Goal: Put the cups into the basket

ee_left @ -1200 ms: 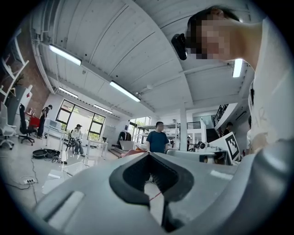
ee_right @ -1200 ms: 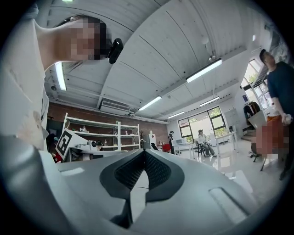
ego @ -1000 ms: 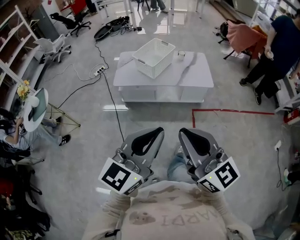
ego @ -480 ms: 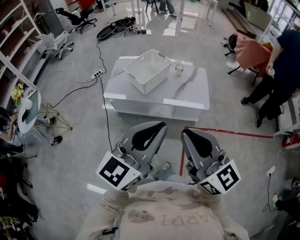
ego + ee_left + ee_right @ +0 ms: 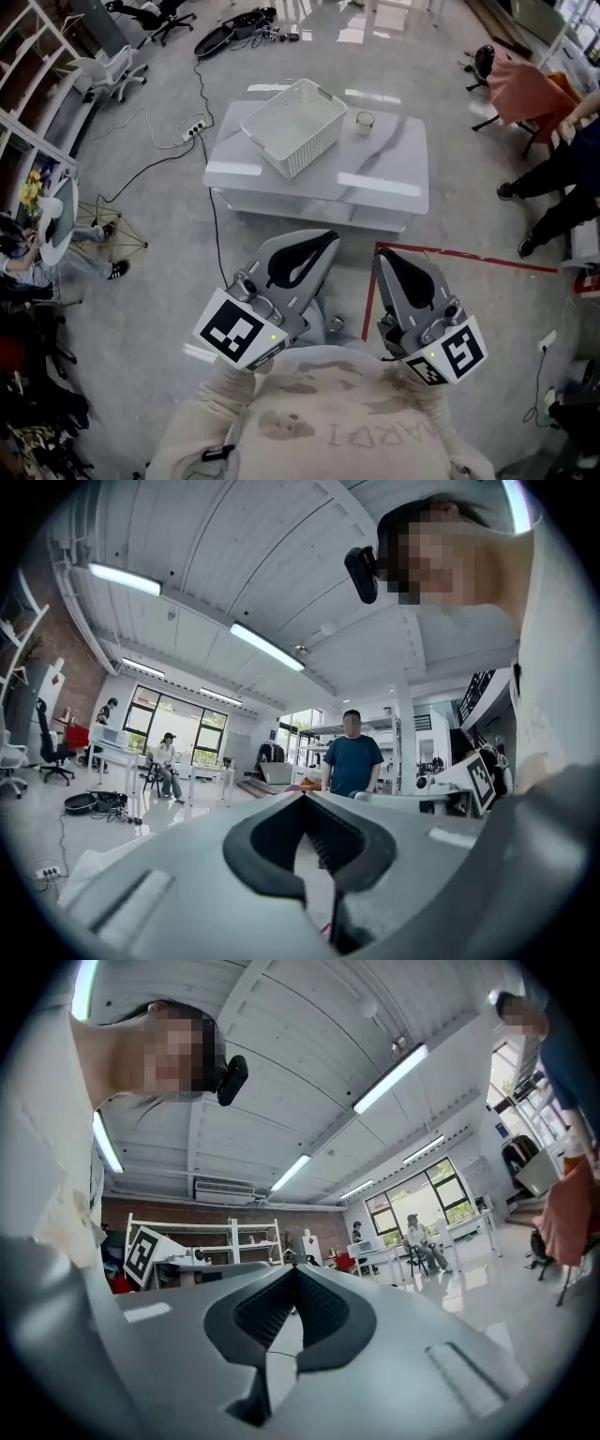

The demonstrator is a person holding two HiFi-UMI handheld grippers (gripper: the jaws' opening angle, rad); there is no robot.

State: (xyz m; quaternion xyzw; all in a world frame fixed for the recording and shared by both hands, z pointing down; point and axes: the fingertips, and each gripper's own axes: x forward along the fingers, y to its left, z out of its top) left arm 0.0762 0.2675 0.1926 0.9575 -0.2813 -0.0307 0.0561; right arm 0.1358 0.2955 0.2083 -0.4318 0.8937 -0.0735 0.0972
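Little to read: one faint print, two coded squares.

A row of pale grey capitals point(image 5: 370, 435) runs across the chest of the person's sweatshirt point(image 5: 281, 422). They are upside down in the head view and too washed out to spell with any certainty. Just above the sweatshirt, the left gripper point(image 5: 326, 242) carries a marker cube point(image 5: 234, 330) with a black-and-white square code. The right gripper point(image 5: 384, 258) carries a second cube point(image 5: 452, 352) with a different code. Both codes are block patterns rather than lettering.
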